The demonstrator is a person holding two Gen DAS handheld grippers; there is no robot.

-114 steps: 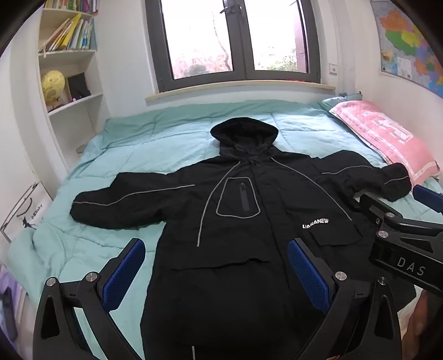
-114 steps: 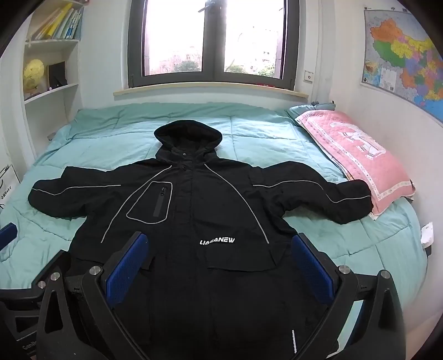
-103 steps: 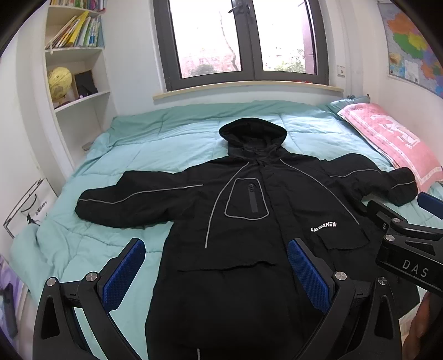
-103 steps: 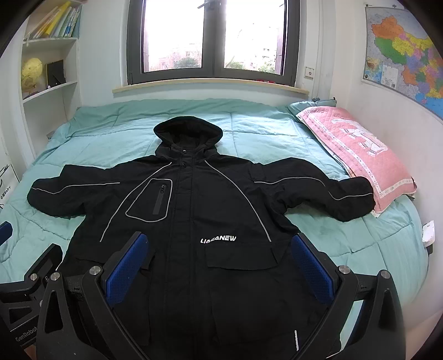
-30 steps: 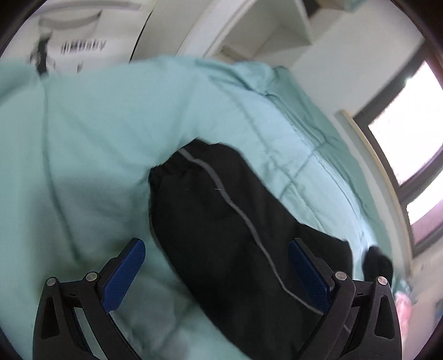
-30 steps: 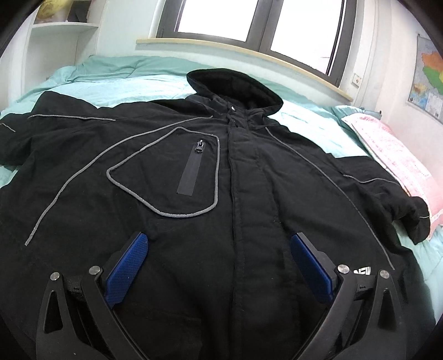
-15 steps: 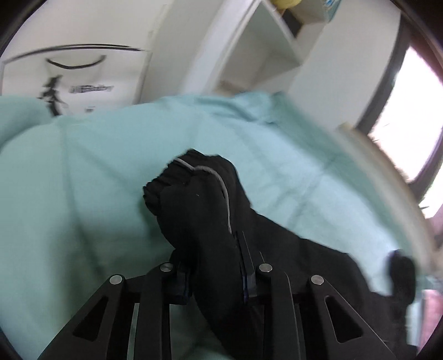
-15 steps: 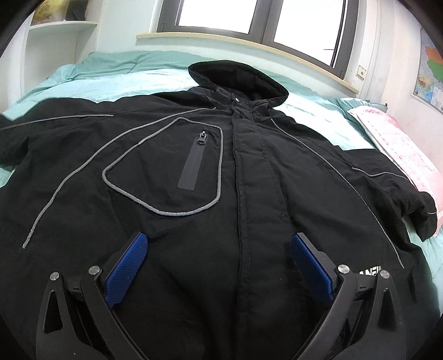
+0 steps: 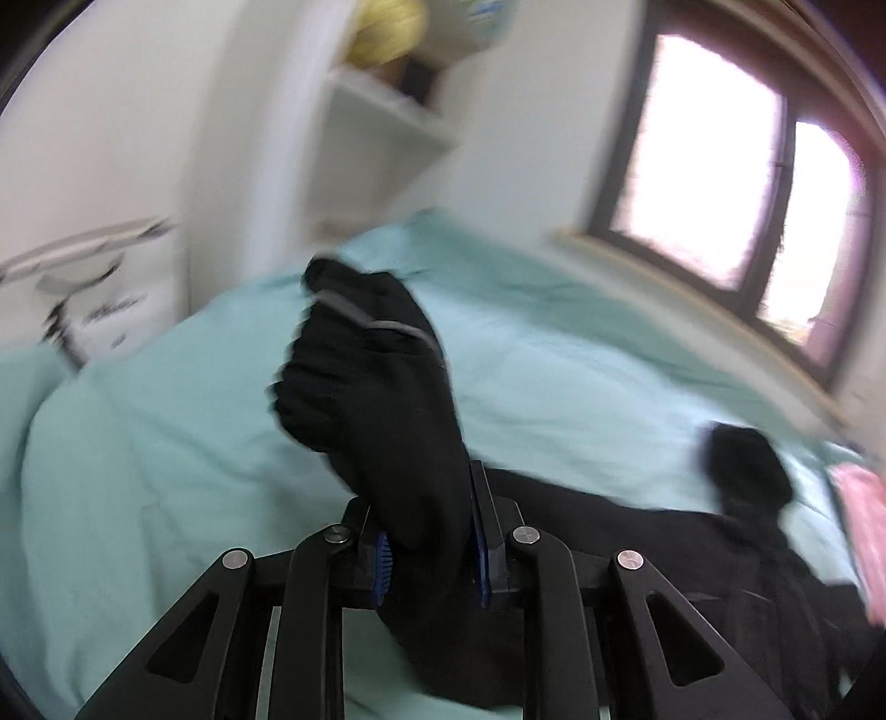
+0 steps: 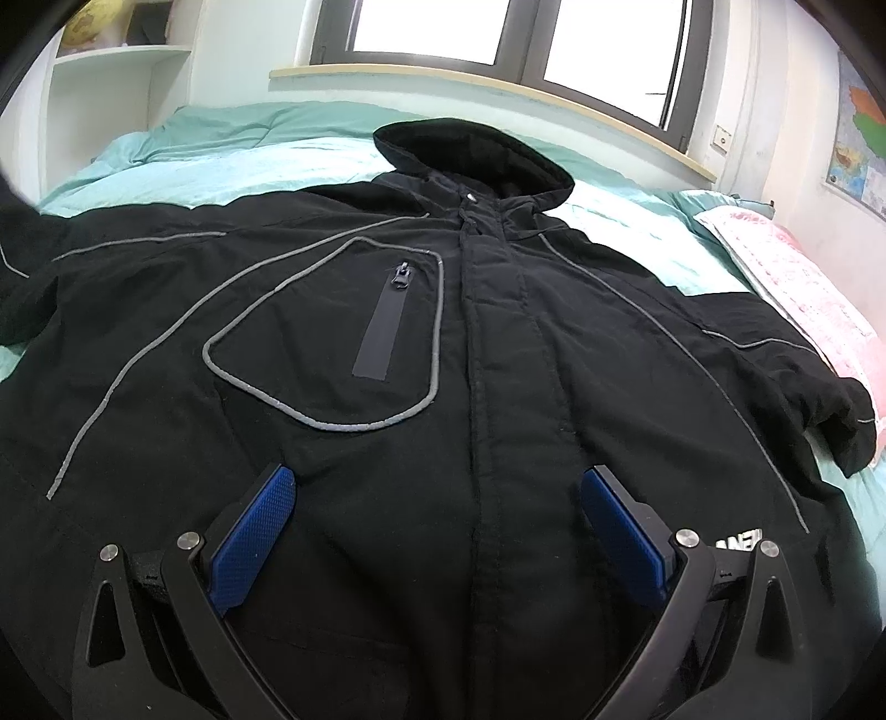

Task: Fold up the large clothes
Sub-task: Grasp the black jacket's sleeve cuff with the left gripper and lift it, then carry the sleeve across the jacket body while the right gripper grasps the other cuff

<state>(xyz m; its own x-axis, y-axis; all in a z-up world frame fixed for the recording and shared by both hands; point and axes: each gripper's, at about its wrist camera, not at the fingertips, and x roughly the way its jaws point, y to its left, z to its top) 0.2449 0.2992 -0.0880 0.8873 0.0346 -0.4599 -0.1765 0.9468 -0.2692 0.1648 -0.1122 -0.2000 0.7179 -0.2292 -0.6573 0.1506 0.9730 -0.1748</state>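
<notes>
A large black hooded jacket (image 10: 487,354) with grey piping lies face up, spread on a bed with a teal quilt (image 10: 232,144). My left gripper (image 9: 432,545) is shut on the jacket's sleeve (image 9: 376,387) near the cuff and holds it lifted above the quilt (image 9: 166,443); the hood (image 9: 745,459) shows at the right. My right gripper (image 10: 437,526) is open and empty, low over the jacket's front just below the chest pocket (image 10: 382,332). The jacket's other sleeve (image 10: 803,382) lies stretched toward the pillow.
A pink pillow (image 10: 797,277) lies at the bed's right side. A white bookshelf (image 9: 382,127) stands left of the bed, and a white paper bag (image 9: 94,288) beside it. A window (image 10: 515,33) is behind the bed and a wall map (image 10: 858,133) at right.
My left gripper, shut on the sleeve cuff, has raised it higher and swung it toward the jacket's body. My right gripper has crept slightly forward over the jacket, still open.
</notes>
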